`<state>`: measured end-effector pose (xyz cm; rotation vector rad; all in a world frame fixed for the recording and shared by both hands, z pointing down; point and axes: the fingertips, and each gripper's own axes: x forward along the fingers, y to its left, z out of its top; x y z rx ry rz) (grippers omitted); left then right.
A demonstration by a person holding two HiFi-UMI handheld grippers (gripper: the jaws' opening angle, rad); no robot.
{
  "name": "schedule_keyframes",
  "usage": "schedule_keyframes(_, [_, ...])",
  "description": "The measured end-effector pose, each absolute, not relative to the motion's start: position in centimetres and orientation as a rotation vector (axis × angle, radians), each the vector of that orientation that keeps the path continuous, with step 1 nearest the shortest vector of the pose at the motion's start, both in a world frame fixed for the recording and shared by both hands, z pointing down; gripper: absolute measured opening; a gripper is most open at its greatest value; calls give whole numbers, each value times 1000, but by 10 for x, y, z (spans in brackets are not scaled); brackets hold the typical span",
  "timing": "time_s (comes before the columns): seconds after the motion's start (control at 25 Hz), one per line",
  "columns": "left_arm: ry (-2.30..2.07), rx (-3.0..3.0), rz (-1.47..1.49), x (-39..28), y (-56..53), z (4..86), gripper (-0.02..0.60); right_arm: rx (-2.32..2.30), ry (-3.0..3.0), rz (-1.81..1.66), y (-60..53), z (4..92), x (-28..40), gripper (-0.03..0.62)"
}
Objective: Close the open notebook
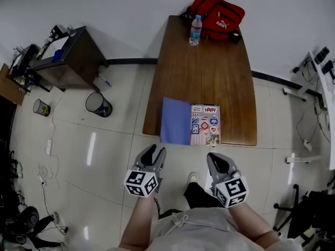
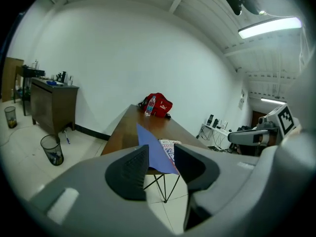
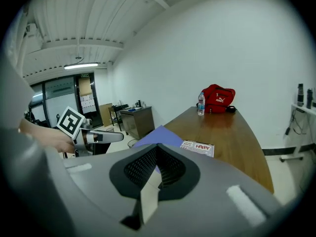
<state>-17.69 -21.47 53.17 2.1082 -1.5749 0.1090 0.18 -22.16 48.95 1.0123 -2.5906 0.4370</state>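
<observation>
You stand on a white tile floor (image 1: 104, 156) w/ shiny spots. A brown wood table (image 1: 209, 77) is right in front of you, at 12. Behind it is a plain white wall (image 1: 131, 4) w/ a black strip (image 1: 131, 61) along the bottom. Dark cabinet (image 1: 73, 56) at 10, black mesh bin (image 1: 98, 104) just beside it, smaller bin (image 1: 41, 107) at 9. White desk (image 1: 328, 103) at 3. In the left gripper view a long ceiling light (image 2: 269, 27) glows at 2.

notebook (image 1: 190, 123): blue cover, white page patterned with red and blue stickers
desk (image 1: 209, 72): brown wood grain
bag (image 1: 217, 15): red, white logo
bottle (image 1: 195, 30): clear, blue label
floor (image 1: 104, 156): pale tiles
</observation>
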Motion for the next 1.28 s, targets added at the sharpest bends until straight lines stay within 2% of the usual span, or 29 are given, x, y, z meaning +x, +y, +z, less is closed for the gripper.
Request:
schedule_keyframes(0.24, [-1544,1981,161,-195,-243,588,193,960,-2573,496,-257,517,-1,6])
schedule_keyframes(0.44, [-1477,1953,99,-193,-258,607,198,921,-2542,522,-272,540,-4,6])
schedule_keyframes(0.48, [-1466,1954,89,-190,-260,607,187,918,-2535,527,-273,544,-2,6])
schedule_keyframes(0.56, [-1461,1959,81,-187,-262,605,84,912,-2526,534,-273,548,-1,6])
schedule_keyframes(0.72, [-1441,1992,87,-182,-263,593,46,897,-2532,531,-269,548,-4,8])
schedule_keyframes(1.28, [-1148,2272,165,-81,-277,522,25,1094,-2534,554,-255,520,41,6])
